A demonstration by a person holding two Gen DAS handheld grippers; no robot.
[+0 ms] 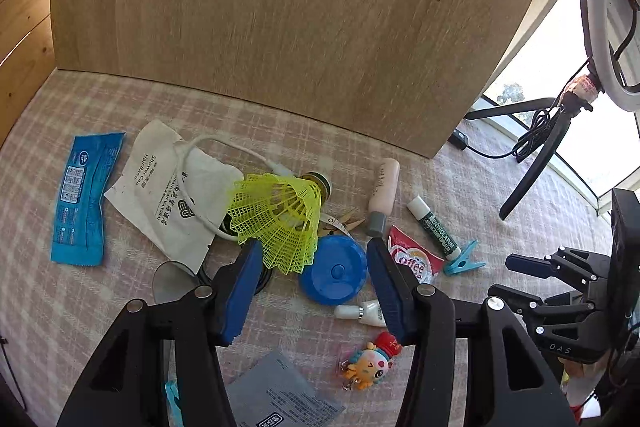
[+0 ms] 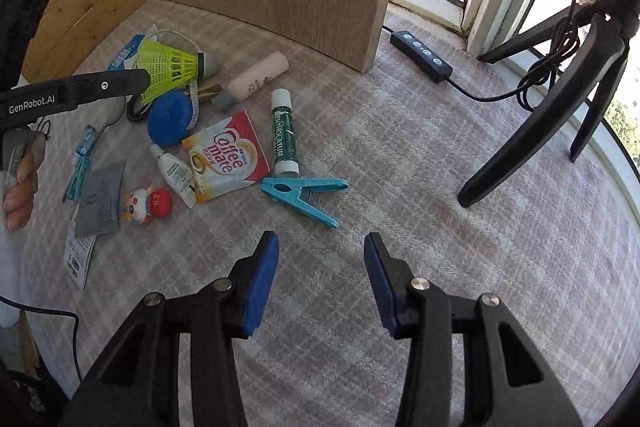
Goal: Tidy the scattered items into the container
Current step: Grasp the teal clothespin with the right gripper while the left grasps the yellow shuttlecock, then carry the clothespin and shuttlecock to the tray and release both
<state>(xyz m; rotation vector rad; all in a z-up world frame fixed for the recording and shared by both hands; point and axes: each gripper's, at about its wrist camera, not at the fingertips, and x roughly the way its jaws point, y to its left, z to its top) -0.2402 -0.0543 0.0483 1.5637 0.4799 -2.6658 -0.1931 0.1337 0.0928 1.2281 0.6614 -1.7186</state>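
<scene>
Surface: a pink-and-cream checked cloth (image 2: pixel 400 155), woven and slightly fuzzy, backed by an upright pale wood-grain panel (image 1: pixel 300 27).
Left gripper (image 1: pixel 314 259): black arms with blue padded fingers, jaws apart with nothing pressed between them, hanging over the heap.
Right gripper (image 2: pixel 320 251): same build, jaws apart over bare cloth, well clear of the items.
Shuttlecock (image 1: pixel 280 219): one, yellow plastic mesh skirt flaring from a rounded cork end, lying on its side.
Tape measure (image 1: pixel 334 269): one blue plastic disc with a centre button, just beside the shuttlecock (it sits between the left fingers in that view).
Clothes pegs: two, turquoise plastic; one (image 2: pixel 304 193) near the sachet, one (image 2: pixel 78 173) at the heap's left edge.
Coffee creamer sachet (image 2: pixel 226 157): one, glossy red and white foil.
Lip balm stick (image 2: pixel 285 131): one, green cylinder with white ends.
Tubes: two; a pale pink one with grey cap (image 2: pixel 256 77), a small white one (image 2: pixel 176 177).
Flat packets: blue wrapper (image 1: pixel 86 195), white shower-cap pouch (image 1: pixel 168 195), grey sachet (image 1: pixel 276 395).
Toy figure (image 1: pixel 370 361): one, rubbery, red-hatted.
Container: not told apart in either view.
</scene>
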